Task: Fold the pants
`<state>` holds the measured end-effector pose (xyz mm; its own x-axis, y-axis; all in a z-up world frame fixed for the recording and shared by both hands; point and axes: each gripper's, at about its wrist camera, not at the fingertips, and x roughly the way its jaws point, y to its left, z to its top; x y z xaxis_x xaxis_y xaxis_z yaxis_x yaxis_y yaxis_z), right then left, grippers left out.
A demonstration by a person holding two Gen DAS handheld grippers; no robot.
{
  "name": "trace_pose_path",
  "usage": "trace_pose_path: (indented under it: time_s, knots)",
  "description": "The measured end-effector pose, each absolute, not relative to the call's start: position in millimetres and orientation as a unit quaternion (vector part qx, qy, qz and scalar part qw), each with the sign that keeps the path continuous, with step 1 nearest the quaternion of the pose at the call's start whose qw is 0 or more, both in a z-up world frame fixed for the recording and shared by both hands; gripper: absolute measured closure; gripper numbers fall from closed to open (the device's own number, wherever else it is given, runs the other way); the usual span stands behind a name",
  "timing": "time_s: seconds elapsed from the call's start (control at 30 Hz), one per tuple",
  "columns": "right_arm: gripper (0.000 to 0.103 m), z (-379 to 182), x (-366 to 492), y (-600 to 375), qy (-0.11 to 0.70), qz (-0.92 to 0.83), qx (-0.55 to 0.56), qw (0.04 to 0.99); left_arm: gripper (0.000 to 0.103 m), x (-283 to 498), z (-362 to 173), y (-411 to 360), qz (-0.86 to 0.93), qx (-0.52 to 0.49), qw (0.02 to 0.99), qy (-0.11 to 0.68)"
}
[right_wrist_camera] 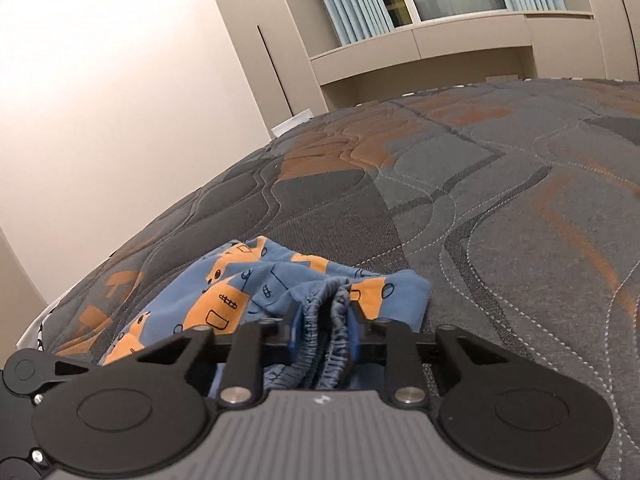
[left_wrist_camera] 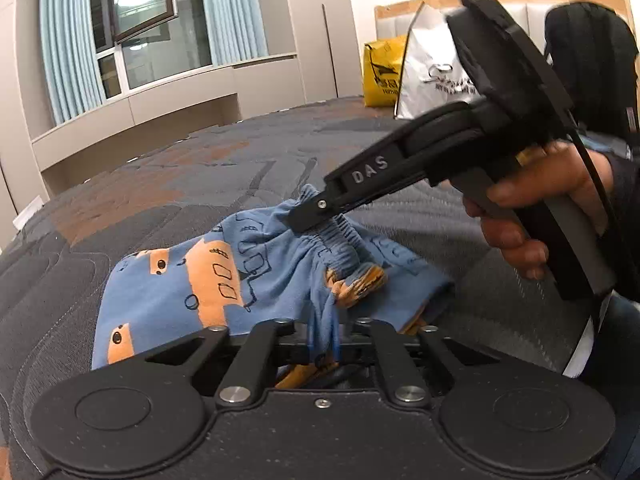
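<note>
the pants (left_wrist_camera: pixel 180 292), blue with orange vehicle prints, are lying bunched on the grey and orange quilted bed cover (left_wrist_camera: pixel 168 184), spreading out ahead of both tongs.

the left gripper (left_wrist_camera: pixel 324 344) is sitting closed down on a thin gather of blue fabric, with an orange-printed fold lying just ahead of its tips. the cloth is running straight into the narrow gap between its jaws.

the right gripper (right_wrist_camera: pixel 324 332) is pinching the elastic waistband (right_wrist_camera: pixel 328 320), its jaws drawn in tight on several stacked ruffled layers; the rest of the garment is fanning out ahead and to the left of it. in the left wrist view this same tool is reaching in from the right, held by the person's hand (left_wrist_camera: pixel 532 216), its tip pressing onto the waistband ahead of the left tongs.

a yellow bag (left_wrist_camera: pixel 380 72) and a white bag (left_wrist_camera: pixel 432 76) are standing well beyond the right tool, at the headboard.
</note>
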<state>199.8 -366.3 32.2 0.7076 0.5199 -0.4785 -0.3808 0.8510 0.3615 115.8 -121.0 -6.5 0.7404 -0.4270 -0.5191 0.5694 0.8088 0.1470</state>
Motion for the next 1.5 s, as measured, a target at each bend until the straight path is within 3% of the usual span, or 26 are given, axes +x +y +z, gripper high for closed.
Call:
trace_pose_path:
  time_s: [0.7,0.8,0.9,1.0,1.07,1.13,1.17,1.5]
  knots:
    - [0.081,41,190,-374,0.29,0.217,0.096,0.927,0.093,120,-12,-130,-0.29,0.135,0.914,0.25]
    - [0.078,41,189,-372,0.289,0.211,0.087,0.93,0.085,122,-10,-126,-0.292,0.123,0.914,0.254]
    - [0.058,41,184,-369,0.282,0.19,0.067,0.938,0.067,120,-6,-122,-0.286,0.101,0.917,0.258]
    - [0.034,41,176,-369,0.269,0.165,0.048,0.948,0.041,118,4,-110,-0.268,0.065,0.927,0.254]
    - [0.015,40,171,-371,0.259,0.14,0.04,0.955,0.016,116,13,-101,-0.241,0.048,0.939,0.241]
    - [0.005,41,167,-372,0.249,0.116,0.036,0.961,0.003,114,19,-92,-0.201,0.038,0.954,0.221]
    - [0.001,41,164,-372,0.244,0.107,0.033,0.963,0.001,115,21,-87,-0.184,0.033,0.959,0.213]
    - [0.0,45,148,-339,0.23,0.084,-0.012,0.969,0.001,157,7,-40,-0.024,-0.013,0.966,0.257]
